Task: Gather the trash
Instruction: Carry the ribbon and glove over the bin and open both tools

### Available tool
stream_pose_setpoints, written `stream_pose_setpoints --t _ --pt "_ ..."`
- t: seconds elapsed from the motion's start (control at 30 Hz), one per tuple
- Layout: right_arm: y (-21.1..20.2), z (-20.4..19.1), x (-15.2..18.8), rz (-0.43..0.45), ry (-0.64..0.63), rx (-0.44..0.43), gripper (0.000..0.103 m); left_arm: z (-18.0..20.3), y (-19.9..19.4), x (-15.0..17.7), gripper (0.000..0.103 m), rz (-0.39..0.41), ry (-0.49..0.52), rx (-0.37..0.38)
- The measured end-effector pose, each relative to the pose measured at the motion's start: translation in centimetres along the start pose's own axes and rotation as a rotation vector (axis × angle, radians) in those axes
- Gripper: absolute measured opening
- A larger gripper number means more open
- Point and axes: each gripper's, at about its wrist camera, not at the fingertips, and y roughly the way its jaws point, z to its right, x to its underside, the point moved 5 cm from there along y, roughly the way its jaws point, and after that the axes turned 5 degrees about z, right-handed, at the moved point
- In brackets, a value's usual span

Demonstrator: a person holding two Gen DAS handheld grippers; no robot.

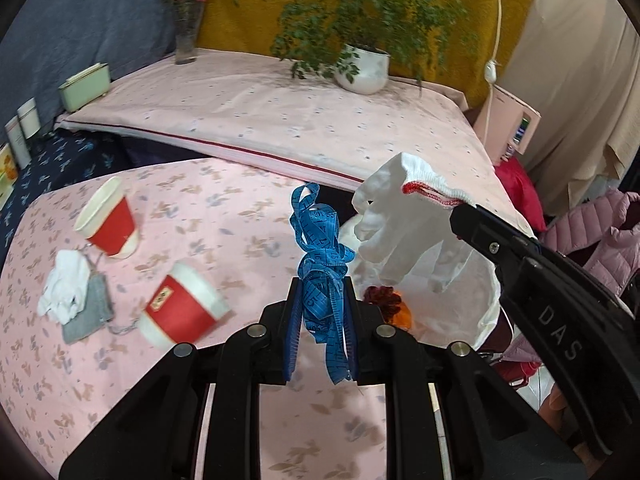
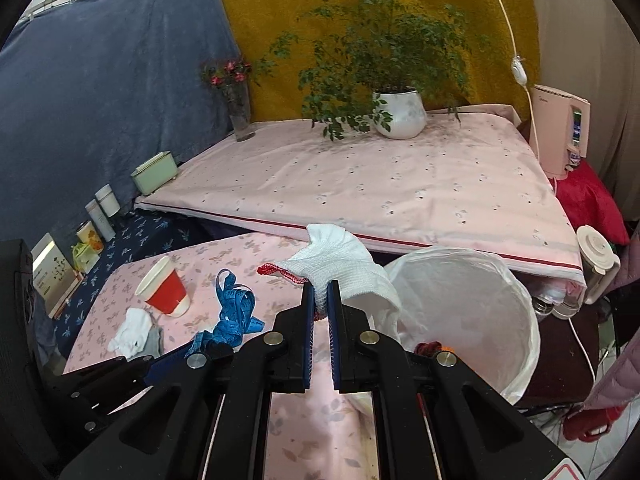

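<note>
Pink floral desk (image 1: pixel 224 216) at lower left; a tangled blue measuring tape (image 1: pixel 322 276) is clamped in the left tool (image 1: pixel 322 316), a white knit glove (image 2: pixel 340 260) in the right tool (image 2: pixel 321 304); either could snag on the white-lined bin's (image 2: pixel 516 312) rim.

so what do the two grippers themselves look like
Both are black plastic linkage frames with round silver pivot pins and flat parallel fingers faced with ribbed blue pads. The left gripper and right gripper match; the right one's side carries white "DAS" lettering. No cables or sleeves show.

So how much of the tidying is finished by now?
Some scraps already lie in the white bag. In hand: the left gripper holds the blue tape measure, the right gripper the white glove. Left: two red cups, white cloth.
</note>
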Motion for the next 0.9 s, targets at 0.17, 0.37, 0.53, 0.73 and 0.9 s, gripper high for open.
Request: stream_pose_setpoints --t 0.17,0.37,0.53,0.73,0.9 --pt "0.4 3.6 0.5 -0.009 0.042 0.041 0.007 3.2 1.4 -0.3 0.018 -0.007 0.033 0.056" --pt "0.9 7.2 1.2 -0.022 0.091 0.076 0.007 6.5 3.4 -0.5 0.018 -0.027 0.070 0.120" --pt "1.1 8.9 1.7 -0.030 0.113 0.095 0.007 8.0 4.8 -0.3 0.022 -0.046 0.089 0.143" --pt "1.6 10.1 2.0 -0.042 0.125 0.111 0.007 7.5 6.1 -0.1 0.048 -0.042 0.057 0.105" --pt "2.2 10.0 2.4 -0.056 0.118 0.109 0.007 6.4 6.2 0.2 0.049 -0.038 0.046 0.071"
